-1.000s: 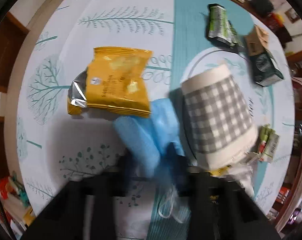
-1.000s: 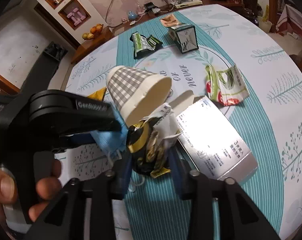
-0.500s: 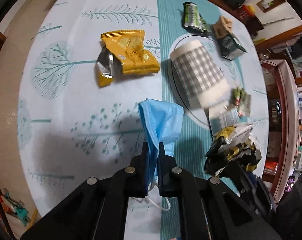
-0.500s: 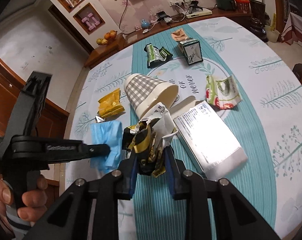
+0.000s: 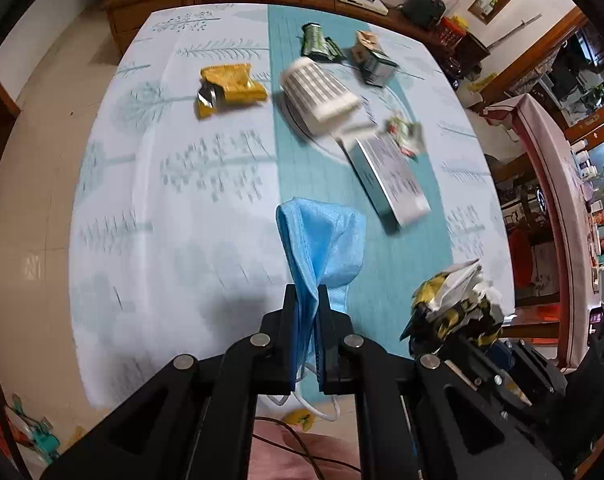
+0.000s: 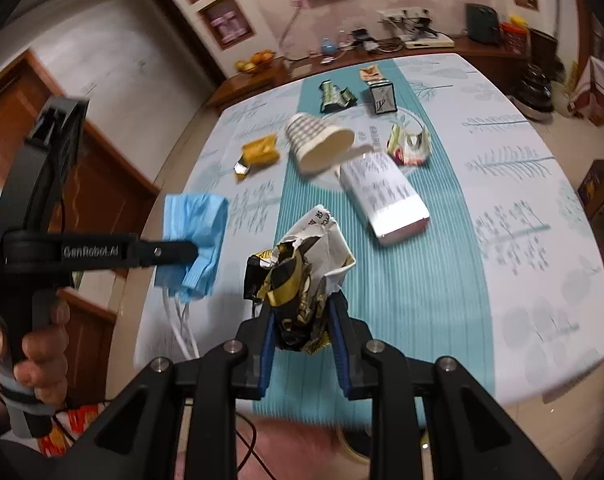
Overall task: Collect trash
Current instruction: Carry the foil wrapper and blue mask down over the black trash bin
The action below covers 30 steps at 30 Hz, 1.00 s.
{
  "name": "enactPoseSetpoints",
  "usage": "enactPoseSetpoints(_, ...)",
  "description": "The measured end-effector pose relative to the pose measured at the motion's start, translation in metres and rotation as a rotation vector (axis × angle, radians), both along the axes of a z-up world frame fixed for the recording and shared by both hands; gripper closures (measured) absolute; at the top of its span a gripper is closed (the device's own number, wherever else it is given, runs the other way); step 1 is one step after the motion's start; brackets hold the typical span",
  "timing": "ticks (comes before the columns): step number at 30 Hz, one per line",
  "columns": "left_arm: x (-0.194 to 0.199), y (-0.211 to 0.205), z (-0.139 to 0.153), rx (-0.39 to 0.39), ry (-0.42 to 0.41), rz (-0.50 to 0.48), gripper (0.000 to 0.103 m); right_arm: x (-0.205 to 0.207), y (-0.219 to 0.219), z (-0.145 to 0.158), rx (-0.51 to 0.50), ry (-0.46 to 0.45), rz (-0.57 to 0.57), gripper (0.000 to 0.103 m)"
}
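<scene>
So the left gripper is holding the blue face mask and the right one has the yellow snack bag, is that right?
Not quite. The left gripper does hold the blue face mask, but the right gripper holds a crumpled black and gold wrapper. The right wrist view shows the yellow snack bag lying on the table.

The left gripper (image 6: 194, 254) reads "GenRobot.AI" along its black side; other print is too blurred.

Blue face mask (image 5: 321, 240) hangs pinched, folded. Crumpled black-gold wrapper (image 6: 302, 276) is clamped too. Yellow snack packet (image 5: 230, 88) and checked cup (image 5: 317, 92) lie on the bench (image 5: 182, 200)
</scene>
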State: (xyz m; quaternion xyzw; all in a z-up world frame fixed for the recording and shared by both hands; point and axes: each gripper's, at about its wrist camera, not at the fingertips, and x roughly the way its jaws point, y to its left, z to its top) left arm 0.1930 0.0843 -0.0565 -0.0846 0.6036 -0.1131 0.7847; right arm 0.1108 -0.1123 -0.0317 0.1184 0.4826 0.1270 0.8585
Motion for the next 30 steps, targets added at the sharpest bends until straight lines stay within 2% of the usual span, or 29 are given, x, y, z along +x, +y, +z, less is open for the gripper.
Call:
enactPoseSetpoints(6,-0.085,-0.027,-0.003,0.029,-0.023,-0.006,0.098,-0.075,-0.021,0.000,-0.020,-0.006,0.061,0.078)
enactPoseSetpoints(14,-0.162,-0.067,-0.020,0.105,-0.036,-0.067,0.098,-0.141,-0.050,-0.023,0.006,0.046,0.046,0.078)
enactPoseSetpoints(22,-0.200,-0.082,-0.047,0.152,-0.028,-0.135,0.098,-0.177,-0.059,-0.060,0.050,0.118,-0.009,0.078)
enactPoseSetpoints(25,-0.211,-0.088,-0.075,0.178,-0.007,-0.162,0.098,-0.182,-0.059,-0.078,0.046,0.130,-0.040,0.078)
enactPoseSetpoints(30,-0.221,-0.098,-0.121,0.209,0.005,-0.210,0.098,-0.182,-0.063,-0.125,0.033,0.173,-0.113,0.078)
